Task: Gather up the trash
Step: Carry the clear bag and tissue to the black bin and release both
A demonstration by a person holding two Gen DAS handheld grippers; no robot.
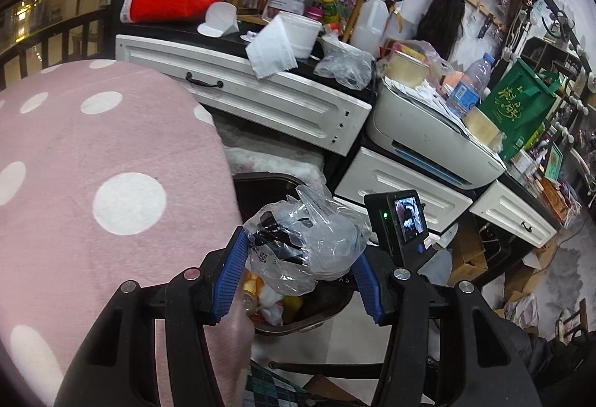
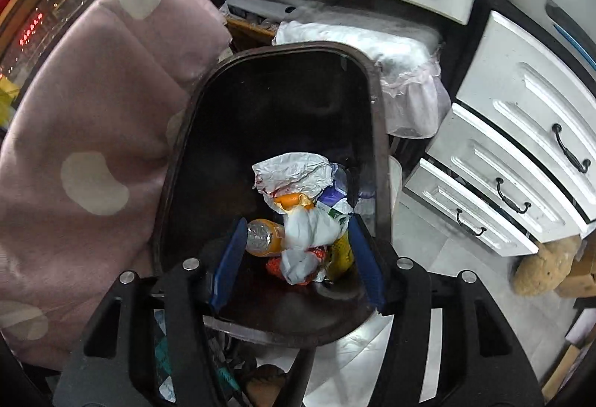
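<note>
In the left wrist view my left gripper (image 1: 300, 246) has its blue pads wide apart, with a crumpled clear plastic bag (image 1: 309, 239) with dark contents between them, above the dark trash bin (image 1: 324, 299). I cannot tell whether the pads grip the bag. In the right wrist view my right gripper (image 2: 298, 239) is open and empty over the bin (image 2: 380, 131). Inside lie an orange drink bottle (image 2: 264, 237), crumpled white paper (image 2: 294, 172) and white wrappers (image 2: 309, 239). The other gripper's camera unit (image 1: 400, 224) shows to the right of the bag.
A pink polka-dot cushion (image 1: 93, 183) presses against the bin's left side. White drawers (image 1: 268, 97) stand behind, topped with tissues, a clear bag (image 1: 344, 66), a white printer (image 1: 428, 131), a water bottle (image 1: 471, 82) and a green bag (image 1: 521, 105). Cardboard boxes lie on the floor at right.
</note>
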